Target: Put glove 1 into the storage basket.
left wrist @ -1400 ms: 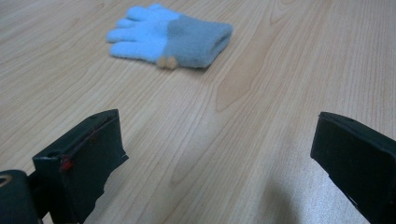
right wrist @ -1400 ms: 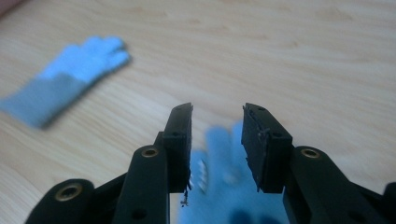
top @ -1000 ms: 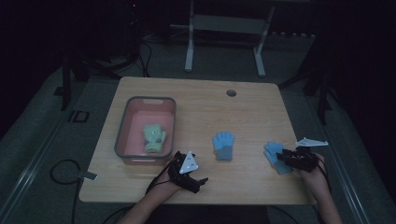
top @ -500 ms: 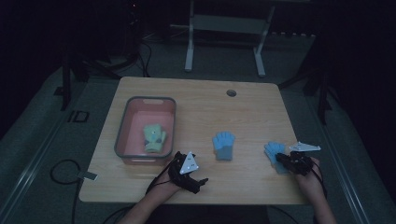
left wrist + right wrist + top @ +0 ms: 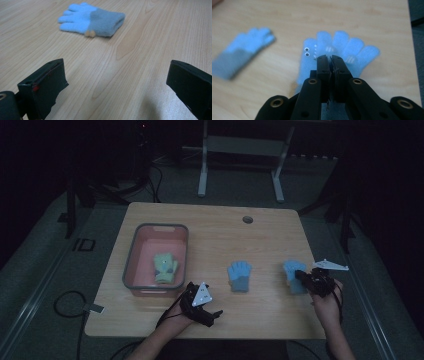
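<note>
Right claw (image 5: 331, 58) just closed, pinching the glove (image 5: 342, 50) at table's (image 5: 210, 220) 4 o'clock. Left claw (image 5: 117, 82) wide open, empty, second glove (image 5: 92, 18) at its 12.

Left gripper (image 5: 212, 316) low at near table edge, jaws wide apart. Right gripper (image 5: 300, 276) jaws just closed tight, pinching cloth, forearm entering from below.

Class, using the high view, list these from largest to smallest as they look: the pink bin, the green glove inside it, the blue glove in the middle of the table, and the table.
1. Table
2. Pink bin
3. Green glove and middle blue glove: they look about alike, so no ranking between them.
</note>
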A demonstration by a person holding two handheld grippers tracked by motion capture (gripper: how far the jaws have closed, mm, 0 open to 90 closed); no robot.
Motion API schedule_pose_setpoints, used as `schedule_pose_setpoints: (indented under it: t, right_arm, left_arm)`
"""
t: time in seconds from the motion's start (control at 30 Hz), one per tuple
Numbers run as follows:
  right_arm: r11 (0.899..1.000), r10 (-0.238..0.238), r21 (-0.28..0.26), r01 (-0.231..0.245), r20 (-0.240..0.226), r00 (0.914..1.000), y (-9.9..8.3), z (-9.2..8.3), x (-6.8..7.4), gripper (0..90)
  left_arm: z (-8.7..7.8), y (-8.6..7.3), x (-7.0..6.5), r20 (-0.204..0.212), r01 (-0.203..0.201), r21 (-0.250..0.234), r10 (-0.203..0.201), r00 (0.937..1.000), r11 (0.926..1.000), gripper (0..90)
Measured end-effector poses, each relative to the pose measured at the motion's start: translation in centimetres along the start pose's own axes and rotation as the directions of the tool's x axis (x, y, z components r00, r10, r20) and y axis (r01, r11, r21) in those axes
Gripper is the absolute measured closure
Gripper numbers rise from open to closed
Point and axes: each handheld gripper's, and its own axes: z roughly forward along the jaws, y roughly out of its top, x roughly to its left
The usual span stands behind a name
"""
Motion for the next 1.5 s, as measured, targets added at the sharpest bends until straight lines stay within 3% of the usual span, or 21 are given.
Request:
schedule_pose_setpoints:
  t: [0.13, 0.27, 0.33, 0.47, 0.6, 0.9, 1.1, 1.27, 1.37, 1.5]
  right_arm:
    - [1.000, 0.007, -0.024, -0.005, 0.082, 0.9966, 1.8, 0.3, 1.9, 86.0]
    - [0.999, 0.033, -0.021, -0.031, 0.084, 0.9959, 2.2, 0.9, 2.6, 86.0]
    - [0.999, 0.034, -0.013, -0.032, 0.104, 0.9940, 2.1, 1.7, 3.6, 86.0]
    - [0.998, 0.065, 0.014, -0.067, 0.098, 0.9930, 1.5, 3.2, 4.7, 86.0]
    - [0.997, 0.059, 0.036, -0.064, 0.114, 0.9917, 0.8, 4.5, 5.6, 86.0]
    - [0.992, 0.086, 0.079, -0.095, 0.113, 0.9899, -0.6, 6.5, 5.7, 84.8]
    - [0.992, 0.056, 0.107, -0.070, 0.138, 0.9889, -1.4, 7.7, 5.9, 82.2]
    - [0.991, 0.057, 0.114, -0.071, 0.124, 0.9906, -1.1, 7.6, 5.8, 78.2]
    - [0.992, 0.033, 0.118, -0.048, 0.128, 0.9912, -0.8, 7.2, 5.9, 74.8]
    - [0.994, 0.017, 0.104, -0.026, 0.091, 0.9957, -0.1, 6.3, 5.8, 70.4]
  left_arm:
    - [0.0, 0.0, 0.0, 0.000, 0.000, -0.002, 0.000, 1.0000, 1.0000, 2.6]
    - [-0.1, 0.0, 0.0, 0.001, -0.001, -0.004, 0.001, 1.0000, 1.0000, 2.6]
    - [0.0, 0.0, 0.0, 0.001, 0.000, -0.004, 0.000, 1.0000, 1.0000, 2.6]
    - [-0.1, 0.0, 0.0, -0.005, -0.005, -0.016, 0.005, 1.0000, 0.9999, 2.6]
    - [-0.1, 0.0, 0.0, -0.005, 0.000, -0.014, 0.000, 1.0000, 0.9999, 2.6]
    - [0.0, 0.0, 0.0, -0.003, -0.001, -0.010, 0.001, 1.0000, 0.9999, 2.6]
    - [0.0, 0.0, -0.1, -0.002, -0.006, -0.007, 0.006, 1.0000, 1.0000, 2.6]
    - [0.0, -0.1, -0.1, -0.001, -0.006, -0.006, 0.006, 1.0000, 1.0000, 2.6]
    - [0.0, -0.1, 0.0, 0.000, -0.007, -0.009, 0.007, 1.0000, 0.9999, 2.6]
    - [0.0, -0.1, -0.1, 0.000, -0.007, -0.007, 0.007, 1.0000, 0.9999, 2.6]
